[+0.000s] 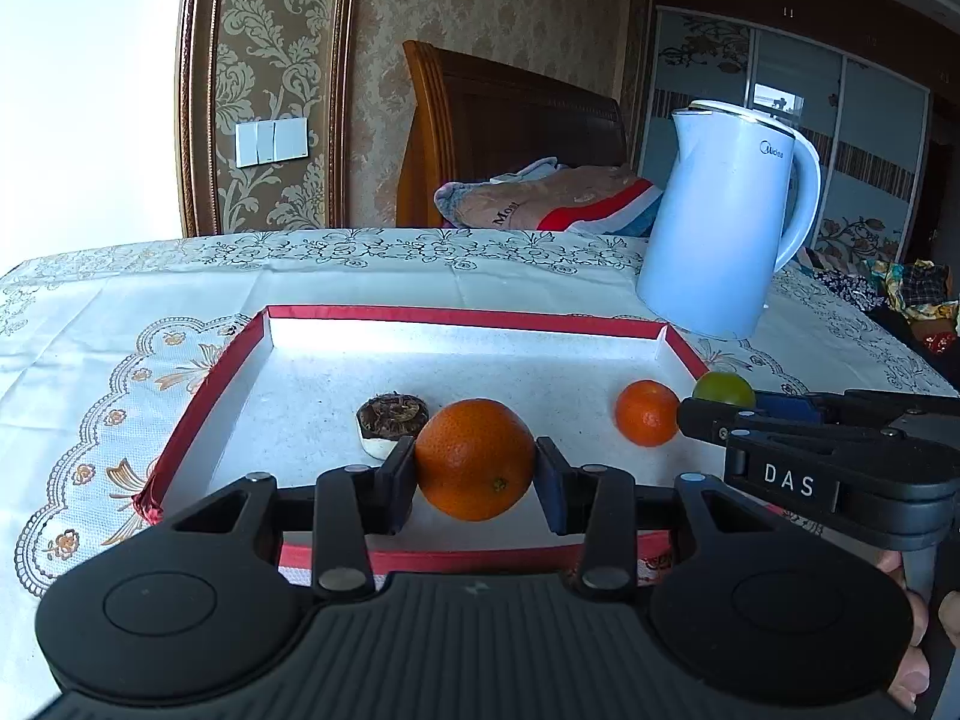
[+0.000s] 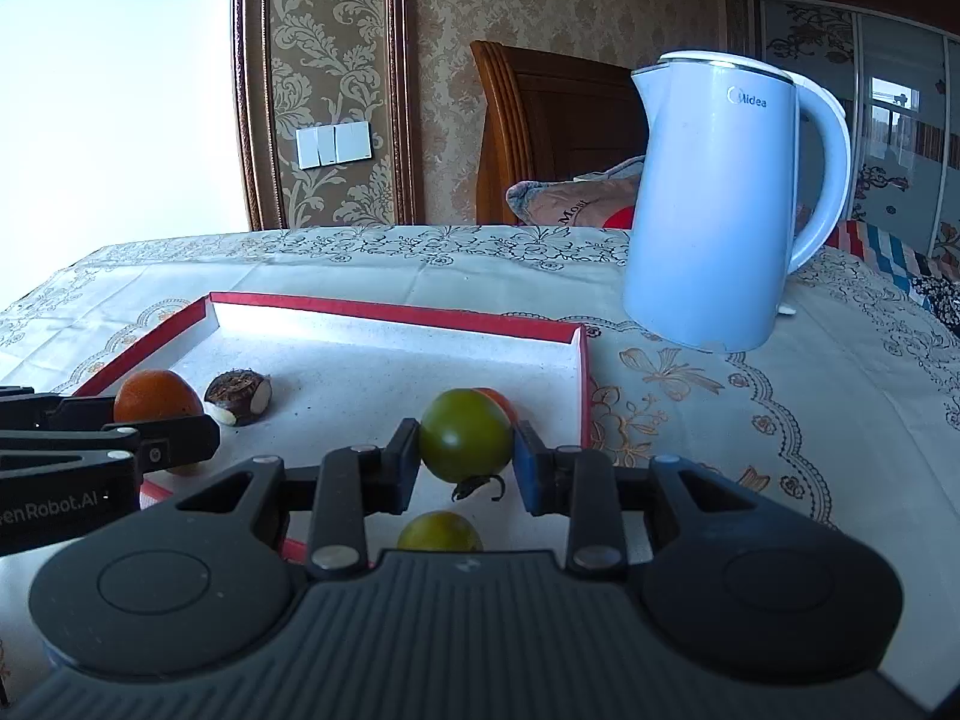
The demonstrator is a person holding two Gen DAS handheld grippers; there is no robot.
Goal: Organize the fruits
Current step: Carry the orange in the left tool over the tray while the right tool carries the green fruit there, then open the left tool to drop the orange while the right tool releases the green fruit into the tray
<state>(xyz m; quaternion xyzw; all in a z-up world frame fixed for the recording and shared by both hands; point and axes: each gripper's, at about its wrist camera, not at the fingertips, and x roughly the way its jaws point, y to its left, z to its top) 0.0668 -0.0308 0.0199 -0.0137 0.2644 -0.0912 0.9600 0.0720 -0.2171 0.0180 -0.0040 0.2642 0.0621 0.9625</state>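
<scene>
1. The big orange [image 1: 474, 459] is deep orange with a dimpled skin.
2. The small orange [image 1: 647, 413] further right is the same bright orange.
3. The tomato [image 2: 465, 435] is olive green with a dark stem; a second tomato [image 2: 440, 532] nearer is yellow-green.
4. The brown fruit [image 1: 392, 422] is dark brown with a white patch.
5. The tray [image 1: 456, 319] is white inside, with red edges.
6. The tablecloth [image 1: 120, 300] is cream with gold flower and lace patterns.
7. The kettle [image 1: 729, 222] is pale blue.
8. The wallpaper [image 1: 270, 48] is tan with a pale leaf pattern.
</scene>
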